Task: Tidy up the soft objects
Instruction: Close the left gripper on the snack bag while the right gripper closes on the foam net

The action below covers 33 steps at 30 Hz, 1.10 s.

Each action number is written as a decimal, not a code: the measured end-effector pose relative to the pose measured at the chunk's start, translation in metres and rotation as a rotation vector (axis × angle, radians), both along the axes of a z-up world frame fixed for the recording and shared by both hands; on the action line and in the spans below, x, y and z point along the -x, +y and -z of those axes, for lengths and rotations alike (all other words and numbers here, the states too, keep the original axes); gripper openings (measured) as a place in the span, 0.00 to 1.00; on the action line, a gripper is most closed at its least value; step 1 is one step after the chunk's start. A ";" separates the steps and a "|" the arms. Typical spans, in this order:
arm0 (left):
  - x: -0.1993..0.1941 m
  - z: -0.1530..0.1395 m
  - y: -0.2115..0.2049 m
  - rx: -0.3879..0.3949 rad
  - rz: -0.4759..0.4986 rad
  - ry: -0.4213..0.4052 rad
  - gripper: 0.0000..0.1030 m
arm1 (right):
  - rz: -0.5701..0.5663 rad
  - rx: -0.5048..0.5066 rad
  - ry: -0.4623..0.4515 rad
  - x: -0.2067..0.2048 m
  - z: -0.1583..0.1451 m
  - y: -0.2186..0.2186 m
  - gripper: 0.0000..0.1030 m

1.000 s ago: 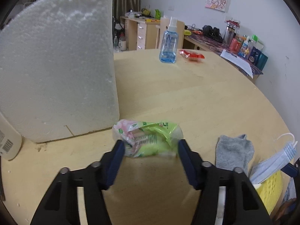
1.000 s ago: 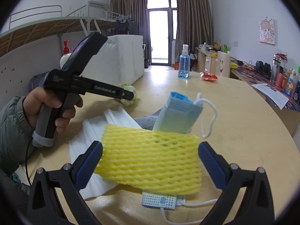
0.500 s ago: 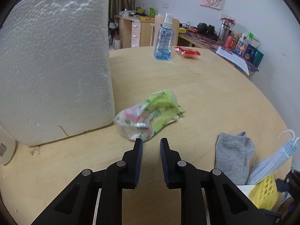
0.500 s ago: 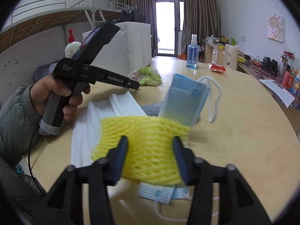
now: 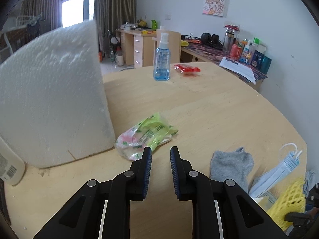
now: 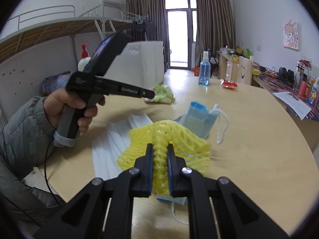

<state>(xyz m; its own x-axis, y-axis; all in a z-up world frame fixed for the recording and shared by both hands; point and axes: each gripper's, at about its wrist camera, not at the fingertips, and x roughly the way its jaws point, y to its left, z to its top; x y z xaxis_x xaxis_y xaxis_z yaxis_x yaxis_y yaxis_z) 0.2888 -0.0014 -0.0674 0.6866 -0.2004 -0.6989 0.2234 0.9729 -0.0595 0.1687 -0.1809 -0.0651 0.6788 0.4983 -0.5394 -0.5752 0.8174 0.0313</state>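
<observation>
My right gripper (image 6: pixel 160 148) is shut on the yellow foam net (image 6: pixel 171 139), bunching it over white foam sheets (image 6: pixel 113 141). Blue face masks (image 6: pixel 196 119) lie just behind the net. My left gripper (image 5: pixel 160 151) is nearly closed and holds nothing; it hovers above the table just short of a green and pink tissue pack (image 5: pixel 145 135). The pack also shows in the right wrist view (image 6: pixel 162 96), beyond the left gripper (image 6: pixel 152 95). A grey sock (image 5: pixel 232 166) lies right of the left gripper, with the masks (image 5: pixel 279 171) and net (image 5: pixel 289 203) further right.
A big white foam block (image 5: pixel 51 103) stands on the left of the round wooden table (image 5: pixel 219 115). A blue spray bottle (image 5: pixel 161 59) and a red packet (image 5: pixel 187 69) sit at the far side. A white bottle (image 5: pixel 8 165) stands at the near left edge.
My right gripper closed on the yellow net and pinched it into a ridge. My left gripper let go of the tissue pack, narrowed, and drew back and up from it.
</observation>
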 end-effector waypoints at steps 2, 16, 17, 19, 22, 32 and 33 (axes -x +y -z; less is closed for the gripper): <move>-0.005 -0.002 -0.005 -0.029 -0.001 -0.015 0.21 | 0.003 -0.012 -0.008 0.000 -0.002 -0.004 0.14; -0.051 0.016 -0.030 -0.184 0.012 0.017 0.53 | 0.038 -0.057 0.002 0.002 0.005 -0.023 0.14; -0.053 0.019 -0.031 -0.196 0.012 0.022 0.53 | 0.041 -0.060 0.003 0.002 0.005 -0.024 0.14; -0.055 0.022 -0.032 -0.222 0.014 0.022 0.53 | 0.045 -0.063 0.000 0.003 0.006 -0.027 0.14; -0.058 0.024 -0.032 -0.235 0.017 0.033 0.53 | 0.049 -0.066 -0.003 0.005 0.006 -0.028 0.14; -0.063 0.030 -0.028 -0.278 -0.037 0.045 0.25 | 0.070 -0.076 -0.007 0.009 0.006 -0.035 0.14; -0.063 0.029 -0.027 -0.276 -0.040 0.041 0.21 | 0.073 -0.078 -0.007 0.010 0.005 -0.034 0.14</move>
